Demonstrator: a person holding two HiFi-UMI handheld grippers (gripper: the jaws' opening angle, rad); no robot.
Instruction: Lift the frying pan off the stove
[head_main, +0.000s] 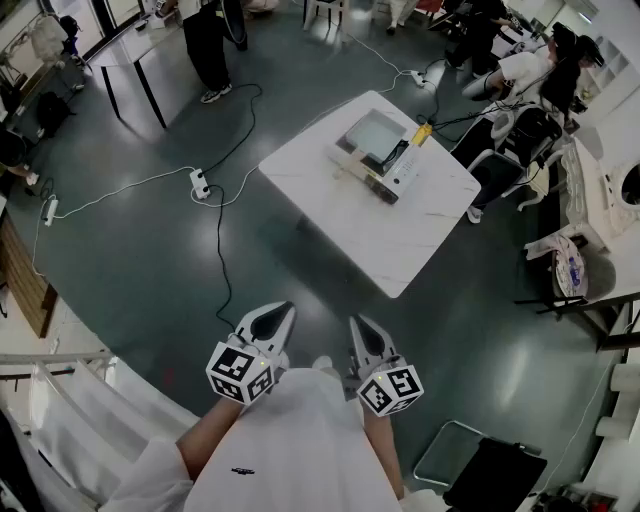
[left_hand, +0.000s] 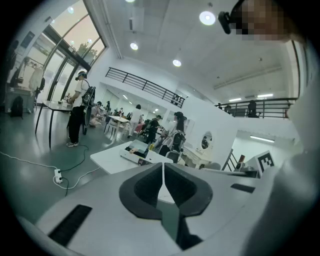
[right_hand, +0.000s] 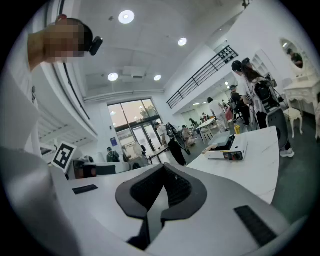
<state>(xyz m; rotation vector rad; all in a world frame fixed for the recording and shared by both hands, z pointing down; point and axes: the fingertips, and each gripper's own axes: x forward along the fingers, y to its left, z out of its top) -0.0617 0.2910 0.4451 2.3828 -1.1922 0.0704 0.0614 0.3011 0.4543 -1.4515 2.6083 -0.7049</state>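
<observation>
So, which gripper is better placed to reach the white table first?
Right, though only slightly. The white table lies ahead, nearer the right gripper than the left gripper. Both are shut, empty and far from it.

Bare floor (head_main: 300, 270) is lying open ahead of left gripper (head_main: 272, 322) and right gripper (head_main: 364, 335)
A white table (head_main: 340, 225) is standing farther ahead; a black cable (head_main: 218, 240) and power strip (head_main: 199, 183) are trailing ahead-left.

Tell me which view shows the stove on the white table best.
Head view: the stove is seen from above, its grey top visible on the white table. The right gripper view shows only its side, low and distant; the left gripper view shows it small, far beyond the fingers.
</observation>
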